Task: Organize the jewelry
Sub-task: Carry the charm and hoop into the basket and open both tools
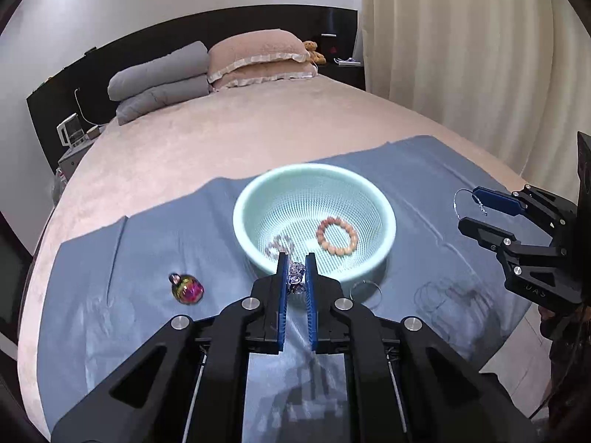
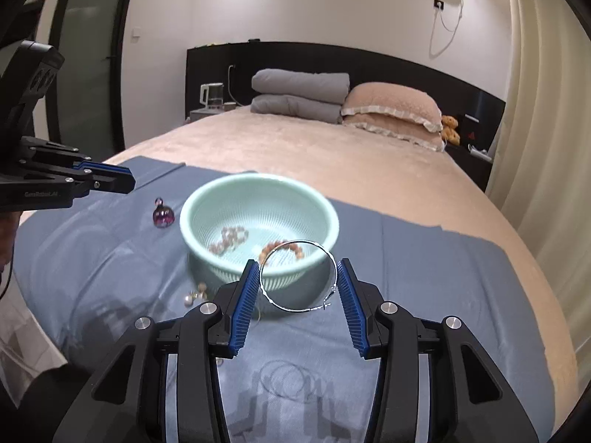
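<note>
A mint green basket (image 1: 243,217) (image 2: 195,236) sits on a blue cloth (image 1: 110,277) on the bed. It holds a tan bead bracelet (image 1: 337,235) (image 2: 269,249) and a pale pink bracelet (image 1: 279,245) (image 2: 229,240). My left gripper (image 1: 296,271) is shut on a sparkly crystal piece (image 1: 296,277) just above the basket's near rim. My right gripper (image 2: 298,280) holds a thin silver hoop (image 2: 295,277) (image 1: 466,203) between its blue pads above the cloth, near the basket's right side. An iridescent round charm (image 1: 187,288) (image 2: 163,216) lies left of the basket.
Pearl pieces (image 2: 194,295) lie on the cloth by the basket's near side. Another thin hoop (image 1: 365,289) lies beside the basket. Grey folded blankets (image 1: 159,77) and pink pillows (image 1: 258,55) are at the head of the bed. A curtain (image 1: 461,55) hangs to the right.
</note>
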Demonstrator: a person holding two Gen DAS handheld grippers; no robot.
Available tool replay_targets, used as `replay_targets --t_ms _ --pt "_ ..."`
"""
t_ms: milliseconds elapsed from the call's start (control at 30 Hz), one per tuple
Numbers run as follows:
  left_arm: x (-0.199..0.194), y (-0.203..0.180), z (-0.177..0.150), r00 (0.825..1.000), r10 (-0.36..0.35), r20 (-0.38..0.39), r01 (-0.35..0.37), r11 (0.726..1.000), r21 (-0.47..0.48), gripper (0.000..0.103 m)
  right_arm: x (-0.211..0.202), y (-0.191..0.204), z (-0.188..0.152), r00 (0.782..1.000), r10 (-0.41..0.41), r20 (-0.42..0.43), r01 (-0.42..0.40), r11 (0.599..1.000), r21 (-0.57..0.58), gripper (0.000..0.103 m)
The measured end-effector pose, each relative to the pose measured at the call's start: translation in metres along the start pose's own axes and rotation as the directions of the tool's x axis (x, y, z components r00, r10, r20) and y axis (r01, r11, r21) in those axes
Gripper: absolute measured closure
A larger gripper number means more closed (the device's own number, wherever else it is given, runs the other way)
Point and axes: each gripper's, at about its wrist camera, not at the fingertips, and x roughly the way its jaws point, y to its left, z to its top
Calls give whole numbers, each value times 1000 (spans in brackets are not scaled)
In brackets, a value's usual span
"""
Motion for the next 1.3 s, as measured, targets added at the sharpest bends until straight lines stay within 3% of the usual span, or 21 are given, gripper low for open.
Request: replay_targets --t_ms 200,433,633,833,1233,1300 --pt "18 9 43 1000 16 6 -16 1000 -16 94 14 -13 52 999 9 50 -10 1000 12 62" --pt "64 20 63 999 3 -38 -4 999 -39 94 67 -17 74 1000 25 6 -25 1000 0 62" --pt "116 23 59 994 -48 -98 42 997 -63 94 124 -17 55 995 66 -76 -64 998 27 62" --pt "161 22 33 982 -62 -176 50 996 -74 94 165 -1 24 980 101 -172 -101 995 8 62" --pt "174 17 21 974 -99 -204 87 994 -64 93 180 3 4 966 125 -225 -119 992 40 61" --pt "170 17 21 975 -104 -197 94 994 -61 86 177 4 4 966 127 -227 -122 992 37 61"
